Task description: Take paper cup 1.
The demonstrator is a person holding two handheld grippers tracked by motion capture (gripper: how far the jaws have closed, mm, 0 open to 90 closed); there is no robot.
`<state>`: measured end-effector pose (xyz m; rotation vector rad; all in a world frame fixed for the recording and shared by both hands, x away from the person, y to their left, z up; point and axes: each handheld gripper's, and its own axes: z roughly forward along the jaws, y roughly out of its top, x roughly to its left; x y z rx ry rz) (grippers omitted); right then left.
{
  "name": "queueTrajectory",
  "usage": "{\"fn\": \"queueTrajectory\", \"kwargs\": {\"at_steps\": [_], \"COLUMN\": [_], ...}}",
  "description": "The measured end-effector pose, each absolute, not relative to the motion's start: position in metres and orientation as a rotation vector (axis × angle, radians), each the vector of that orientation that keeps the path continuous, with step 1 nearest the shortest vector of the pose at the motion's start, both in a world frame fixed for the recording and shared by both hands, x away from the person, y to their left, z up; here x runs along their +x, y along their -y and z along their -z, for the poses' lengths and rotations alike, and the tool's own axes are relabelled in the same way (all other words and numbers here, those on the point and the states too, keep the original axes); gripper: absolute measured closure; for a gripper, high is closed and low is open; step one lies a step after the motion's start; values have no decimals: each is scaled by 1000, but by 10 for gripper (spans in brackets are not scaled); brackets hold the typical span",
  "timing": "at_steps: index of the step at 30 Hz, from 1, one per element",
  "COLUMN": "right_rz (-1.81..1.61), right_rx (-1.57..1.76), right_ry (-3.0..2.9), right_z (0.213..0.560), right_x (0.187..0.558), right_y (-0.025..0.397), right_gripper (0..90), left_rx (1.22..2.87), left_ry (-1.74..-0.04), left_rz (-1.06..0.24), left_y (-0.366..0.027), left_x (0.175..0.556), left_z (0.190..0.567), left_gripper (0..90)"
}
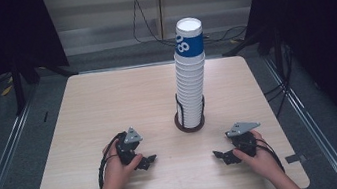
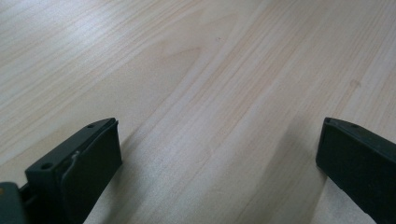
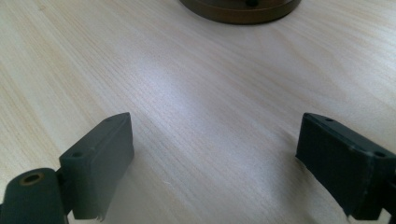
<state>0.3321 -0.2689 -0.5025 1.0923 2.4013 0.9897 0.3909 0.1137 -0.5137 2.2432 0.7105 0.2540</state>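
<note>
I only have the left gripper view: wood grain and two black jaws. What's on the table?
Observer: A tall stack of white paper cups, top one with a blue band, stands in a dark round holder near the middle of the light wooden table.
Operator: Where's my left claw relative to it?
Observer: The left claw sits low near the table's front edge, nearer the person than the holder and to its left, clear of it.
Operator: And the right one?
Observer: The right claw is open, jaws wide apart with nothing between them; the holder's brown rim shows ahead of it.
</note>
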Motion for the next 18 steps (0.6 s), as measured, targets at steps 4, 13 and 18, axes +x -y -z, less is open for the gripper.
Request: {"fn": "queueTrajectory", "kwargs": {"at_steps": [4,13,18], "right_rz": [-989,-987,-987], "right_rx": [1092,1100,1098], "right_ry": [-2402,-2396,-2397], "right_z": [502,502,502], "right_x": [332,332,332], "right_y": [269,268,269], "right_gripper": [105,103,103], "left_rx": [2243,2244,2276], "left_ry": [-710,-710,-716], "left_rz": [-254,-254,-244], "left_y": [-114,-114,-114], "left_x": [391,391,389], "left_z": [514,514,511], "left_gripper": [0,0,0]}}
